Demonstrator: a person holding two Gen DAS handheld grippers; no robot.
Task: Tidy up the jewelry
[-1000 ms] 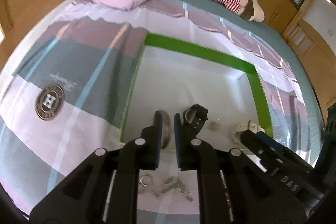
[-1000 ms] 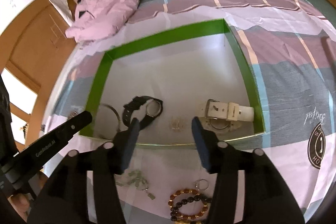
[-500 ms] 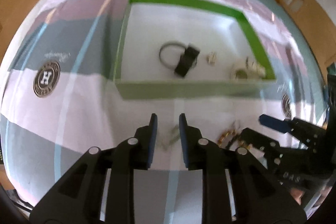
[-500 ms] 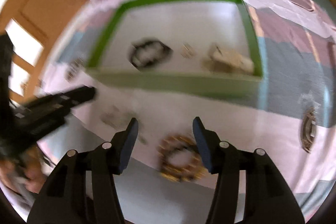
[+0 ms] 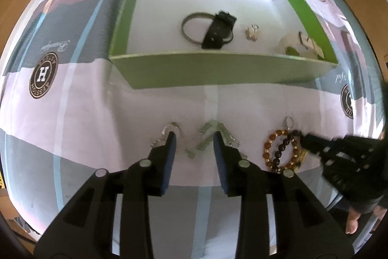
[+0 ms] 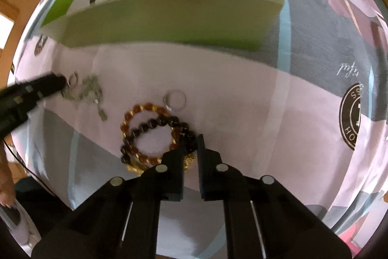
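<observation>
The green box (image 5: 218, 74) fills the upper frame. Lower down, the left gripper (image 5: 194, 137), jaws just widening, straddles the silver chain (image 5: 208, 137). The right gripper (image 6: 190, 145) seemingly pinches the bead bracelets (image 6: 150, 123).

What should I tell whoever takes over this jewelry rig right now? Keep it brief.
Left gripper: jaws have just been opening, now open and down over the silver chain on the bedspread; nothing gripped.
Right gripper: jaws have just closed on the beaded bracelets at their near edge; the bracelets lie on the bedspread.
Done: in the green box lie the metal bangle, black watch, a small silver piece and the white watch.
Left: box the bracelets, the chain and the loose ring beside the bracelets.
</observation>
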